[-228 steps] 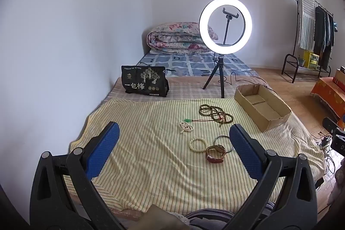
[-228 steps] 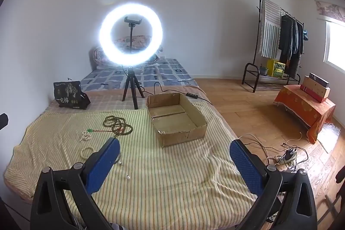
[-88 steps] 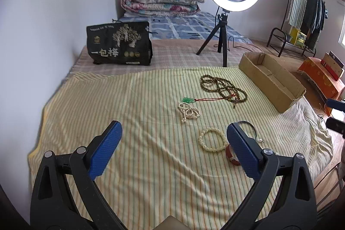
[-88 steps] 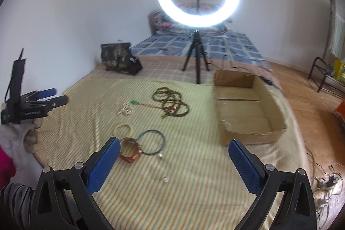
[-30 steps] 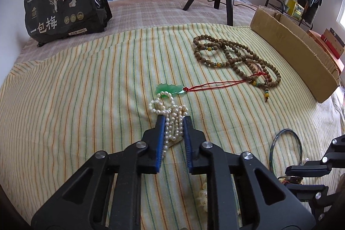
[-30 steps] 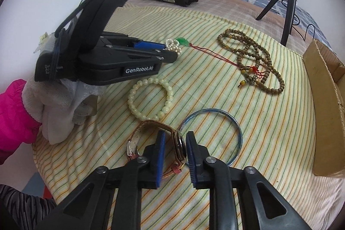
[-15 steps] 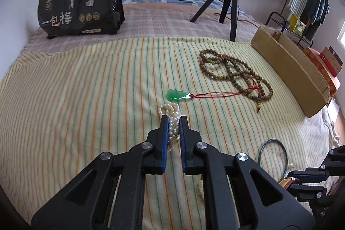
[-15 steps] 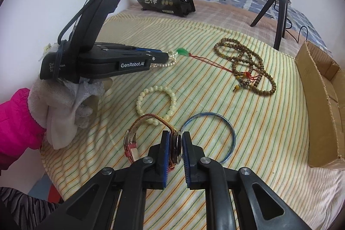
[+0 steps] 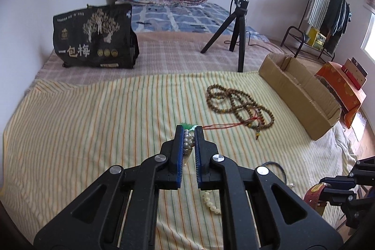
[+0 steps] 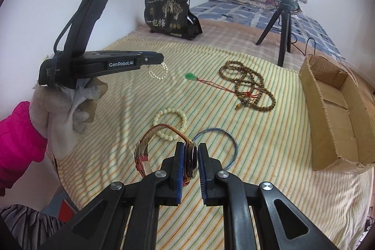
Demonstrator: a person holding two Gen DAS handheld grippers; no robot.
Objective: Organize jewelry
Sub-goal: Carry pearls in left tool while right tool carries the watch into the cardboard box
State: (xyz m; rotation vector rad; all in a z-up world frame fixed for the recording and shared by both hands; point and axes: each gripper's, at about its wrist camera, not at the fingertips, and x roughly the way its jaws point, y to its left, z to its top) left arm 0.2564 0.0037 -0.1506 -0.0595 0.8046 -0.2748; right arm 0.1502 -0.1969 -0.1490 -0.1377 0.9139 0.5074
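My left gripper point(image 9: 188, 130) is shut on a white pearl strand point(image 9: 187, 143), held above the striped cloth; from the right wrist view that strand point(image 10: 159, 72) dangles under the left gripper point(image 10: 160, 59). My right gripper point(image 10: 190, 151) is shut on a wristwatch point(image 10: 191, 159) with a red-brown strap, lifted off the cloth. On the cloth lie a cream bead bracelet point(image 10: 171, 124), a thin blue bangle point(image 10: 216, 147), a green pendant point(image 10: 190, 76) on a red cord, and a long brown bead necklace point(image 10: 248, 88).
An open cardboard box point(image 10: 335, 118) stands at the right edge of the bed. A ring light on a black tripod point(image 9: 239, 32) and a black printed bag point(image 9: 93, 39) stand farther back. A gloved hand with a pink sleeve point(image 10: 21, 135) holds the left gripper.
Both grippers closed on their items and rose: the pearl strand left the cloth beside the green pendant, and the watch lifted away from the bangle and cream bracelet.
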